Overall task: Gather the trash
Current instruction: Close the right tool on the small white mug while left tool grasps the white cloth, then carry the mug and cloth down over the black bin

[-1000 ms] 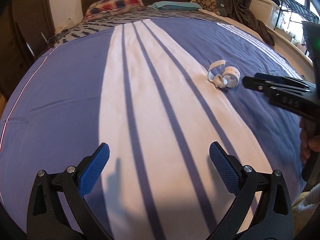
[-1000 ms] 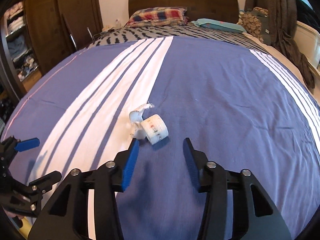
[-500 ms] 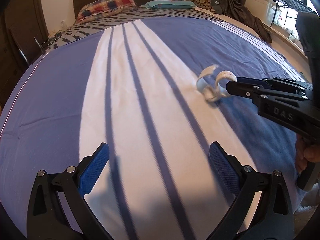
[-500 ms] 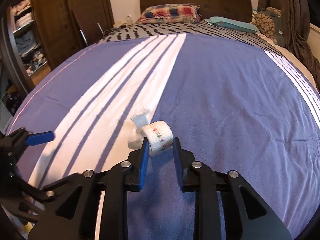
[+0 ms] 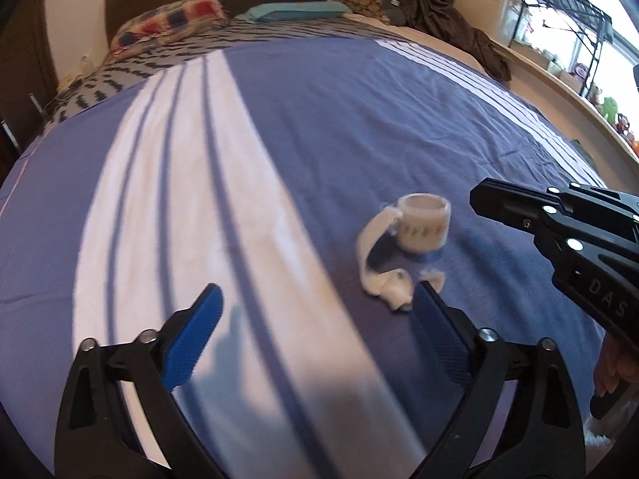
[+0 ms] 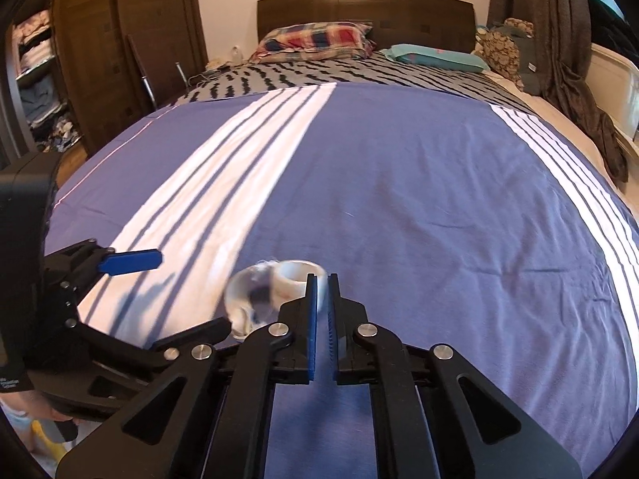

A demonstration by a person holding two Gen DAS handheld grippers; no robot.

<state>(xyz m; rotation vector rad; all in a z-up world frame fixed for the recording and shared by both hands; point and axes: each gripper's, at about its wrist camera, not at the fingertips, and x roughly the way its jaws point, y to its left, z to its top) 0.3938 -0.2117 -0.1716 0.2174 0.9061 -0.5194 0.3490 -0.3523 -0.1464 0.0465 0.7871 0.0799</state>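
A white bandage roll [image 5: 423,223] with a loose unwound tail [image 5: 389,285] lies on the blue and white striped bedspread [image 5: 279,127]. My right gripper [image 6: 322,279] is shut with nothing between its pads; the roll [image 6: 293,279] sits just left of its tips. From the left wrist view the right gripper [image 5: 479,199] is to the right of the roll, apart from it. My left gripper [image 5: 317,299] is open, its right pad touching the tail's end. It also shows in the right wrist view [image 6: 131,261].
Pillows [image 6: 315,40] and a dark headboard [image 6: 363,4] are at the far end. A wardrobe [image 6: 120,40] stands left of the bed. Clothes [image 6: 575,80] hang over the right side, near a window shelf [image 5: 559,60].
My right gripper closed its jaws and the roll slipped out to the left, tipping upright. My left gripper moved right and forward toward the roll's loose tail.
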